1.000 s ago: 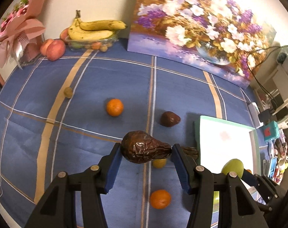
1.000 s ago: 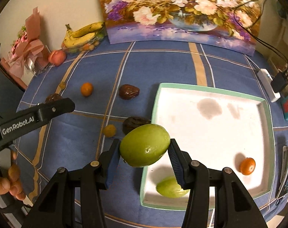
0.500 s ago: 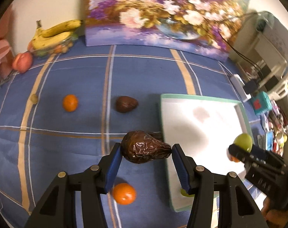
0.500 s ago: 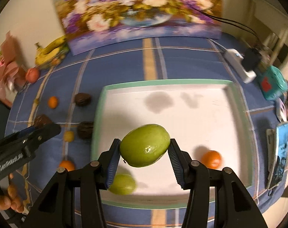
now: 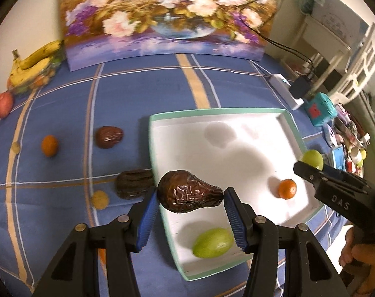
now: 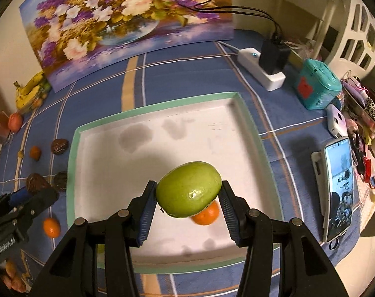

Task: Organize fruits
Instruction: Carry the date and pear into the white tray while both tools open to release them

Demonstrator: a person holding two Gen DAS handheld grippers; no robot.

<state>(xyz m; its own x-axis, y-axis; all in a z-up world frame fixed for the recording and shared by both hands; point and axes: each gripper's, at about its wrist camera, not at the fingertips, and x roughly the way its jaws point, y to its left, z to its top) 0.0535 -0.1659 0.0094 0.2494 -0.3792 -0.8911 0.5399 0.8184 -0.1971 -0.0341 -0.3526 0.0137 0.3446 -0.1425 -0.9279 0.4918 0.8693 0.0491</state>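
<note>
Left tool (image 5: 190, 199) clamped on wrinkled brown pear (image 5: 187, 194) over tray (image 5: 155, 153) left rim, right tool (image 6: 187, 194) gripping green fruit (image 6: 188, 189) above tray centre, 1 orange (image 6: 206, 215) beneath.

Tray (image 5: 290, 123) right of loose fruit — mandarin (image 5: 287, 188), probably guava (image 5: 212, 242), inside.

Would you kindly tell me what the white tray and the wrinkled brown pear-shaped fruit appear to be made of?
White tray with mint-green rim: probably matte cardboard, since its floor shows dull grey stains. Wrinkled brown pear-shaped fruit: glossy creased skin; real or plastic, I cannot tell.
</note>
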